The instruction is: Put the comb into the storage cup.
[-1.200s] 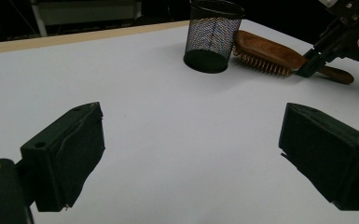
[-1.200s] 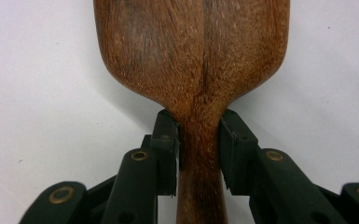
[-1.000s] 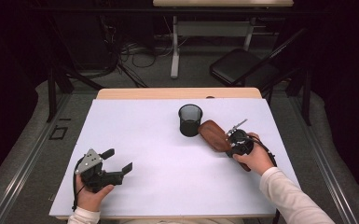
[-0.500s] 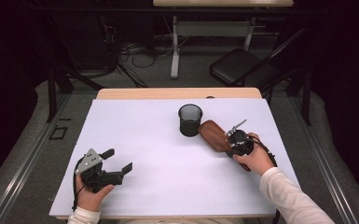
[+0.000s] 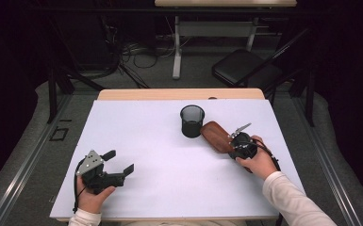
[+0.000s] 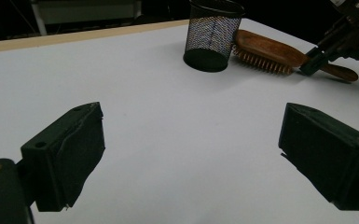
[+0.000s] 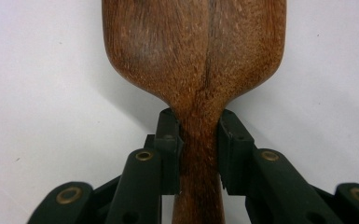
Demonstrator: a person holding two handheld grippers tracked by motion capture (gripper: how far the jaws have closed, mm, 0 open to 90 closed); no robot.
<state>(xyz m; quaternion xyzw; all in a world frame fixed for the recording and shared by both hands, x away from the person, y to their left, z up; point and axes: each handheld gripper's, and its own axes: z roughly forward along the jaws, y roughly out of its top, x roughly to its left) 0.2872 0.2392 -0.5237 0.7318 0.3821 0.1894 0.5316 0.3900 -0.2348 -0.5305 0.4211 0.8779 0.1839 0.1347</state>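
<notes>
A wooden hairbrush [image 5: 217, 136] lies bristles down on the white table top, just right of a black mesh cup [image 5: 192, 120]. My right gripper [image 5: 235, 143] is shut on the brush's handle, and the right gripper view shows both jaws pressed against the narrow neck of the hairbrush [image 7: 196, 60]. My left gripper [image 5: 119, 161] rests near the front left of the table, open and holding nothing. Its own view shows the mesh cup [image 6: 210, 35] and the hairbrush [image 6: 272, 51] far ahead, with the right gripper [image 6: 313, 63] on the handle.
The white table top [image 5: 146, 136] has a wooden strip along its far edge. A folding chair [image 5: 245, 70] and a desk frame with cables stand on the floor beyond the table.
</notes>
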